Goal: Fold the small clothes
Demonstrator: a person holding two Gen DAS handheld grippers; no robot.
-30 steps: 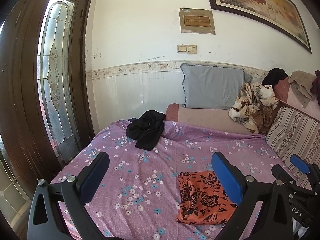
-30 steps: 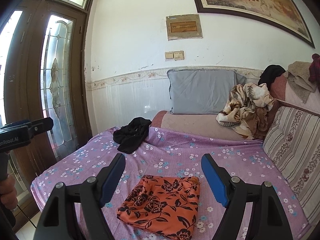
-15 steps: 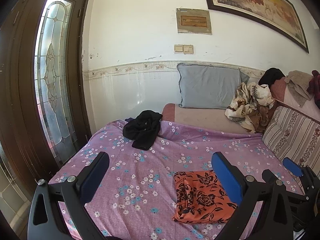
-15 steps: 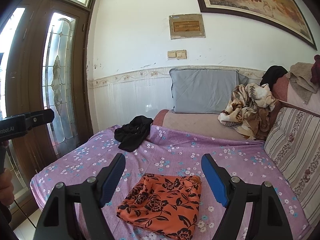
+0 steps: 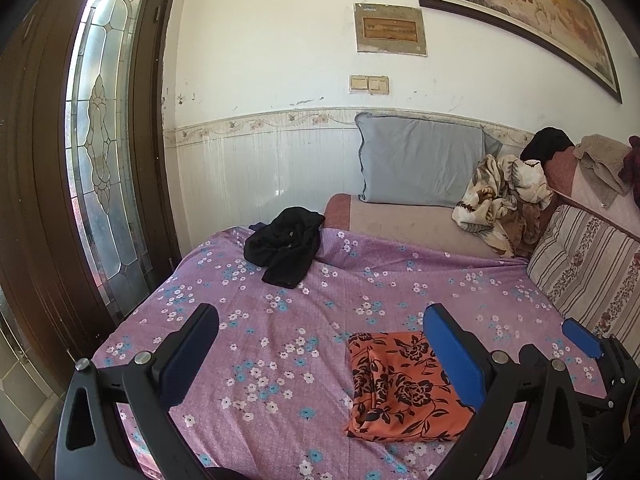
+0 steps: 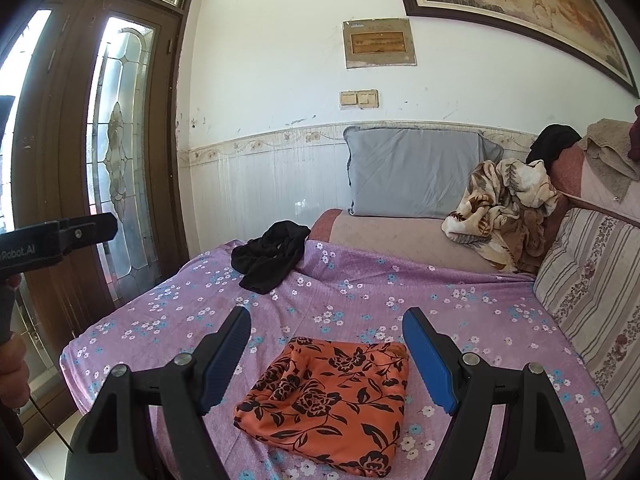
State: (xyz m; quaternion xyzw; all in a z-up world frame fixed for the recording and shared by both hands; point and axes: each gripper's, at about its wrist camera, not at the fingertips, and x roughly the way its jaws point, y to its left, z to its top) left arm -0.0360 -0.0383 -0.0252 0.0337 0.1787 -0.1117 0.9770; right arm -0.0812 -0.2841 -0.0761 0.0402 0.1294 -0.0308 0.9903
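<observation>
Two hand-held grippers hover, released, over a folded orange garment on a bed.

At the bed's left edge stands a brown door with leaded glass. A crumpled black garment lies near the far left corner of the purple floral sheet. The left hand-held gripper hangs with its jaws spread wide and nothing between them. The folded orange floral garment rests flat near the bed's front edge, below the right hand-held gripper, whose blue pads stand apart on either side without touching the cloth. A grey pillow leans against the far wall, a rumpled patterned blanket beside it, and a striped cushion lines the right edge.
</observation>
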